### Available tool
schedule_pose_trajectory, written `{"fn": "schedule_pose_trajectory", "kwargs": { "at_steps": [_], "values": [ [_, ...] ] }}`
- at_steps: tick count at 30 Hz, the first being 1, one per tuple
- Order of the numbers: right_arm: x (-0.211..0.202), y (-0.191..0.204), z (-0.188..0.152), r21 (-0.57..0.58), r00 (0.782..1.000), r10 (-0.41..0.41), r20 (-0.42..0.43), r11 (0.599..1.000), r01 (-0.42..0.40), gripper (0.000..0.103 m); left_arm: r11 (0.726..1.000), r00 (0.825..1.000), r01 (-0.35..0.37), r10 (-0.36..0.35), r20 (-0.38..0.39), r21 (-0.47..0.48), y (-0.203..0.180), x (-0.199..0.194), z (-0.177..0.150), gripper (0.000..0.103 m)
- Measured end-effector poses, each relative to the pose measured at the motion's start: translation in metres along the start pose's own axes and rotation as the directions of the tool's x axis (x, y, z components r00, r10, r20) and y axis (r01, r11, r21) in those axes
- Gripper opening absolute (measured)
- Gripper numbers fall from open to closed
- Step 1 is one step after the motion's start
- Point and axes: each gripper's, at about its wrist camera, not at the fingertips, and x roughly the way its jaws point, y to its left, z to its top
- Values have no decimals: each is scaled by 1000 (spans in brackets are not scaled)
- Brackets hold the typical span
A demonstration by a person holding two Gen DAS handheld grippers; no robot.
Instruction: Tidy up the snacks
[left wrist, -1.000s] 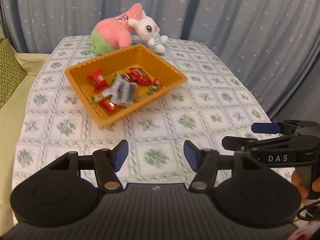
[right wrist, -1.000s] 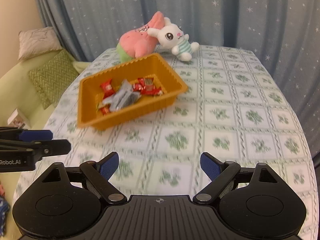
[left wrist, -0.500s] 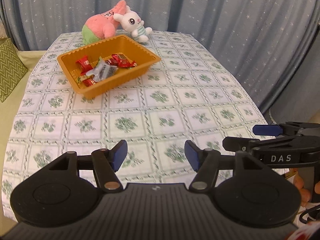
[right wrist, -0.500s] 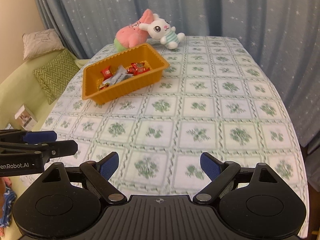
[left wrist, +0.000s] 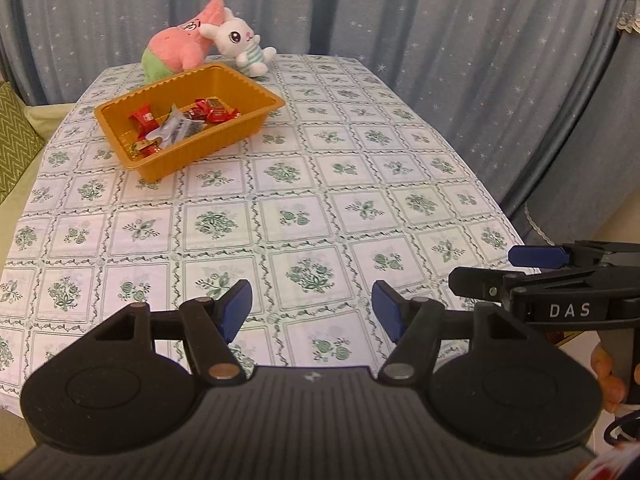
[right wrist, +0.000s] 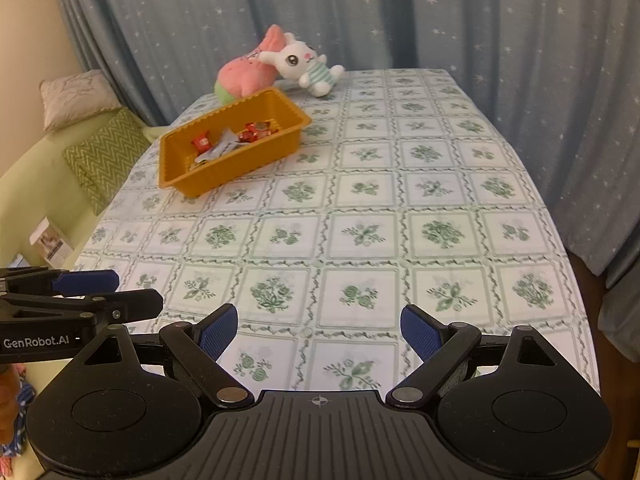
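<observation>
An orange tray (left wrist: 240, 130) (right wrist: 256, 158) stands on the far left of the table and holds several red snack packets (left wrist: 212, 113) (right wrist: 256, 131) and a silver packet (left wrist: 176, 130). My left gripper (left wrist: 312, 312) is open and empty over the table's near edge, far from the tray. My right gripper (right wrist: 320, 330) is open and empty, also at the near edge. Each gripper shows at the side of the other's view: the right one (left wrist: 536, 264), the left one (right wrist: 86, 284).
A pink plush (left wrist: 176, 50) and a white bunny plush (left wrist: 240, 42) lie behind the tray. The table has a green floral checked cloth (left wrist: 320, 184). A green sofa with cushions (right wrist: 104, 152) stands left; blue starred curtains (right wrist: 400, 12) hang behind and right.
Both grippers have pulled back from the tray toward the table's near edge, so the tray looks smaller and farther. Both stay open and empty.
</observation>
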Motion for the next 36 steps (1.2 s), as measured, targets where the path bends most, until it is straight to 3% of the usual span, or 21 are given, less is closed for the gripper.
{"fn": "schedule_pose_trajectory", "kwargs": {
  "at_steps": [36],
  "values": [
    [-2, -3, -3, -4, 1000, -3, 3, 1000, 3, 88, 1000, 1000, 5, -5, 7, 2, -5, -2, -2, 64]
  ]
}}
